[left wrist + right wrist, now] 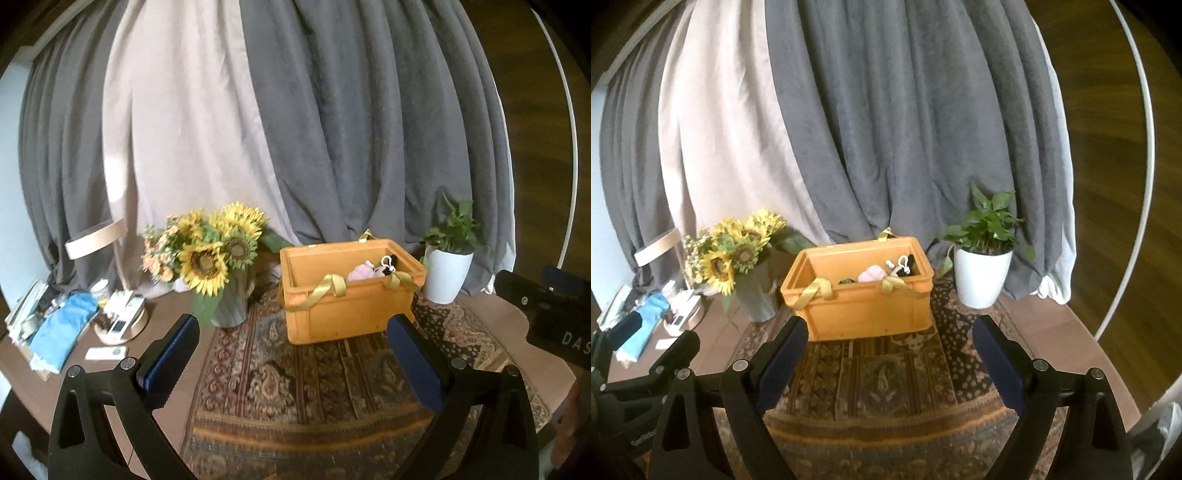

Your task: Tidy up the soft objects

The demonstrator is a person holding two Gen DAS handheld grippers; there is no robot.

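An orange storage box [343,314] with gold ribbon handles stands on a patterned rug [295,387]. Small plush toys [364,272], pink, white and black, lie inside it at the right end. The box [864,310] and the toys [873,274] also show in the right wrist view. My left gripper [293,325] is open and empty, held above the rug in front of the box. My right gripper [890,328] is open and empty, also in front of the box.
A grey vase of sunflowers [214,258] stands left of the box. A white pot with a green plant [447,273] stands to its right. Clutter with a blue cloth [62,328] and a round tray lies far left. Grey and beige curtains hang behind.
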